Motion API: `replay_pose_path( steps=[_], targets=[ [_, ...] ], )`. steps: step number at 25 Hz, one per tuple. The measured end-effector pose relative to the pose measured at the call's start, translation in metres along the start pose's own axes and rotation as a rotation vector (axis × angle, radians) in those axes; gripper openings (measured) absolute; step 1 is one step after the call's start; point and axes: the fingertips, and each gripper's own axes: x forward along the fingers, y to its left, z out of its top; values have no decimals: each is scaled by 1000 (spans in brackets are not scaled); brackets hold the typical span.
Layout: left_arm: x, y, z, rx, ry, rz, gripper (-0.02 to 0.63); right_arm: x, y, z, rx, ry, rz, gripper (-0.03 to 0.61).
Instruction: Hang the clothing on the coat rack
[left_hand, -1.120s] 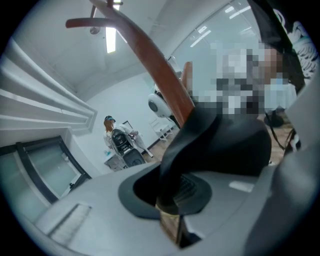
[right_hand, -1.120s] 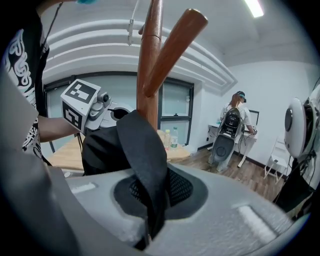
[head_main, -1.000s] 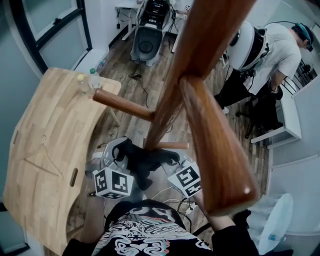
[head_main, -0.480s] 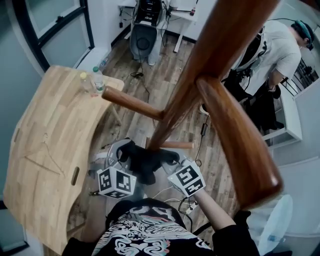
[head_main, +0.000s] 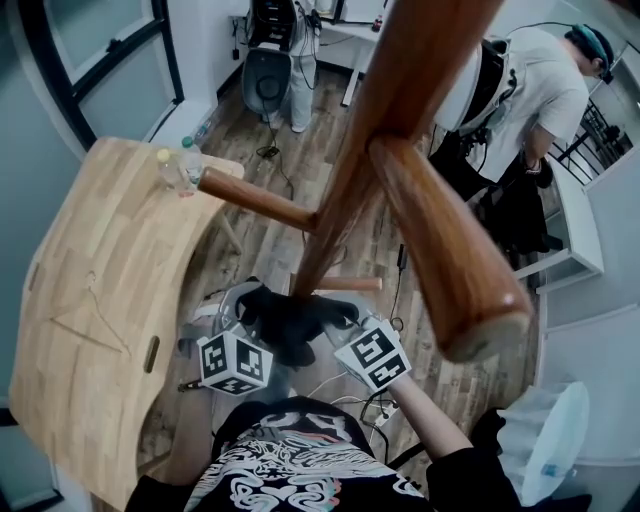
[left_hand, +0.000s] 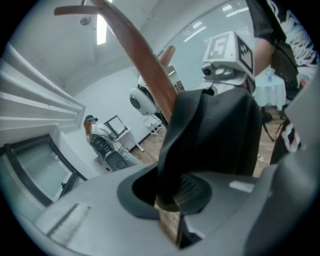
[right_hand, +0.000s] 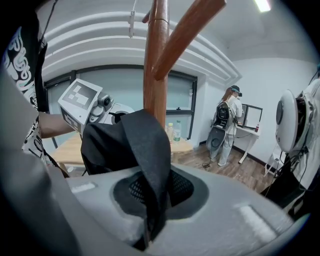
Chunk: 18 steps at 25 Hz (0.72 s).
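Observation:
A black garment (head_main: 292, 322) is bunched between my two grippers, close to the wooden coat rack's post (head_main: 350, 190) and just below a short peg (head_main: 345, 284). My left gripper (head_main: 245, 305) pinches a fold of the garment (left_hand: 215, 135). Its jaws have just been opening slightly, and the cloth is still between the pads (left_hand: 186, 187). My right gripper (head_main: 335, 320) is shut on another fold of the garment (right_hand: 145, 145), with the post (right_hand: 155, 75) rising right behind it. A thick peg (head_main: 440, 240) juts toward the camera, and another peg (head_main: 255, 200) reaches left.
A light wooden table (head_main: 90, 250) stands at the left, with two bottles (head_main: 185, 160) at its far corner and a wire hanger (head_main: 85, 320) lying on it. A person (head_main: 520, 90) stands at the back right. Cables lie on the wood floor, and a white fan (head_main: 550, 440) stands at the lower right.
The head view has swung, so the rack's pegs sit differently in the picture. Both grippers and the garment stay by the post with almost no shift.

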Motion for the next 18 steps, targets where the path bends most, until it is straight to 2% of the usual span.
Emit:
replay_pose_path(
  steps=[2,5,15,18],
  targets=[
    [0,-4,-1,20,9,-14,12,-1,2,1,-11,9,0,48],
    [0,-8,-6,28,26,-38,14,1,5,2,-26,25,-5,58],
    [-12,-15,-14,-31,68,-66,71,-11,16,0,-24,26,-10,81],
    [-15,-20,-19,-52,69,-78,84,-15,20,-1,19,19,17,84]
  ],
)
